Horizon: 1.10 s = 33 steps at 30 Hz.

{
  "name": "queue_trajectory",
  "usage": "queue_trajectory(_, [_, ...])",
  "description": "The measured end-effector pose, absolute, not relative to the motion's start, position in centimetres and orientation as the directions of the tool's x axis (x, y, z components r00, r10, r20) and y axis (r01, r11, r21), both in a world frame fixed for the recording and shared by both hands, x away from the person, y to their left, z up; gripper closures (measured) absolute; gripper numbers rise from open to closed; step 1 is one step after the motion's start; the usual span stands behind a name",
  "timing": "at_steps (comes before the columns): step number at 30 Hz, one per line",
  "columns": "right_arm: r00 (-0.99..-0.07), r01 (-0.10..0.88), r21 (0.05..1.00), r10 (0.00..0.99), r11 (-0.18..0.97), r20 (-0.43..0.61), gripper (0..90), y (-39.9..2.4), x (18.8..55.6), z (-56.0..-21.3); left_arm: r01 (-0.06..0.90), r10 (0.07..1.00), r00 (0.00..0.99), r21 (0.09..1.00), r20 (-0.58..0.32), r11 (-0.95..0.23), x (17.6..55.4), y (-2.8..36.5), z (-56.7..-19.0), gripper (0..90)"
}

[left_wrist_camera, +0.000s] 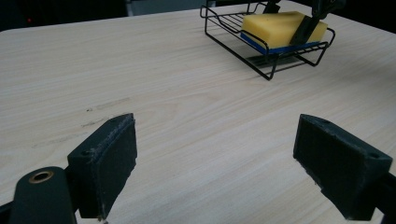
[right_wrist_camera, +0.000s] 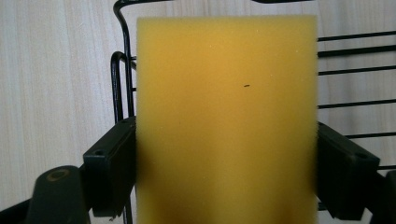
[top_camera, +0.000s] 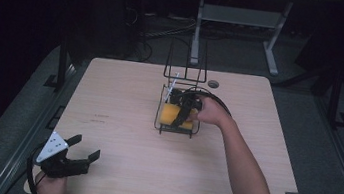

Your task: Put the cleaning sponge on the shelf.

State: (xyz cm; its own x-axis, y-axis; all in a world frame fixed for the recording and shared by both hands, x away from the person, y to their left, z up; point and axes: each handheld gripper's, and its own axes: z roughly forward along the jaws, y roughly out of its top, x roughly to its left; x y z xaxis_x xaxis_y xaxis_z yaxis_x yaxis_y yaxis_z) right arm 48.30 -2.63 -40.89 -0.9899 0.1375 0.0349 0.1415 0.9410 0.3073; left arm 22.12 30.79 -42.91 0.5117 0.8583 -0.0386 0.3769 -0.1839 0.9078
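Note:
A yellow sponge [top_camera: 171, 112] with a blue underside lies in a black wire rack [top_camera: 176, 131] at the middle of the table. My right gripper [top_camera: 180, 119] reaches into the rack from the right. In the right gripper view its jaws press both sides of the sponge [right_wrist_camera: 226, 107], shut on it, with the rack's wires [right_wrist_camera: 119, 70] behind. My left gripper [top_camera: 87, 146] hovers near the table's front left corner, open and holding nothing. The left gripper view shows its fingers [left_wrist_camera: 107, 158] spread wide over bare wood, the sponge [left_wrist_camera: 280, 29] and rack [left_wrist_camera: 224, 23] far off.
The light wooden table [top_camera: 124, 96] has a round cable hole [top_camera: 213, 84] at its back edge. A tall wire frame [top_camera: 187, 58] rises behind the rack. A thin white item [top_camera: 172, 84] leans at the rack's back. Dark floor and a desk leg lie beyond.

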Motion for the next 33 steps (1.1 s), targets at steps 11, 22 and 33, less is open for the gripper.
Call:
queue_trajectory(11, [-0.990,0.142,0.324,0.141,0.935,0.027,17.1,-2.6,48.1,-40.2,0.375,0.859,0.511,0.909,-0.040,-0.181,22.1,30.8,-42.9,12.8])
queue_trajectory(22, [-0.990,0.133,0.352,0.142,0.926,-0.001,17.0,-3.2,47.7,-38.8,0.376,0.857,0.514,0.907,-0.036,-0.188,22.1,30.7,-42.9,12.8])
queue_trajectory(33, [-0.991,0.118,0.360,0.132,0.925,-0.017,17.1,-3.1,47.1,-37.9,0.374,0.856,0.516,0.908,-0.034,-0.190,22.1,30.6,-42.9,12.8])
